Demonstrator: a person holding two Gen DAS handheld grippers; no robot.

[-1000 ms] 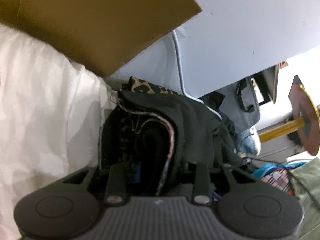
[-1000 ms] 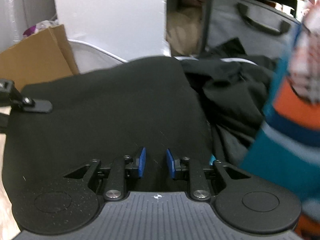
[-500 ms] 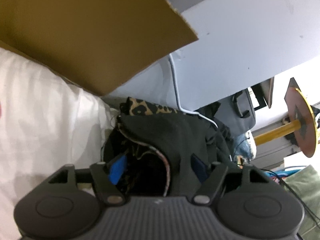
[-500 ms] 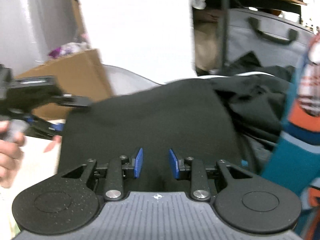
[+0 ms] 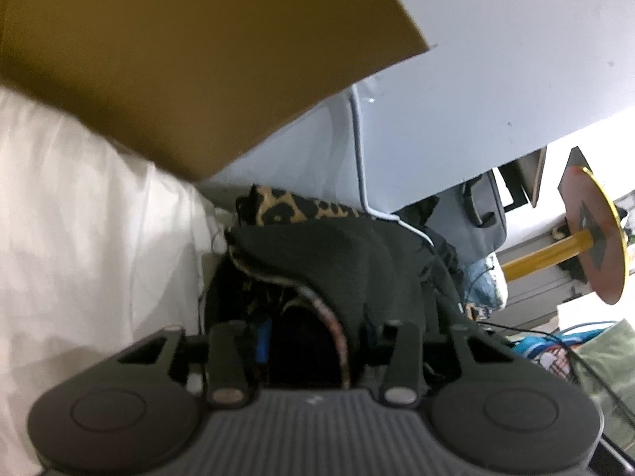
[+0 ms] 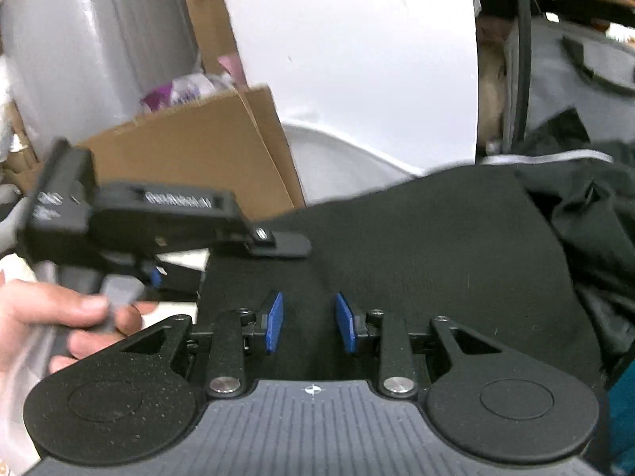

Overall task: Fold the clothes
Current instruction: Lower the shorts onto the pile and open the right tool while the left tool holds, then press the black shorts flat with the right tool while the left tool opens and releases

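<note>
Lying flat and smooth under the right gripper [image 6: 309, 327], the black garment [image 6: 416, 261] rests on the white bed sheet [image 5: 79, 258], beside a cardboard box [image 6: 190, 158]. I judge a fold is in hand; whether it begins or ends, I cannot tell. The right fingers stand apart, holding nothing. The left gripper [image 5: 313, 341] is closed on the garment's edge, its fingers narrow on bunched cloth.

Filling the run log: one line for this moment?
left gripper: shut on black knit garment | right gripper: open over garment | fold: unfinished
</note>
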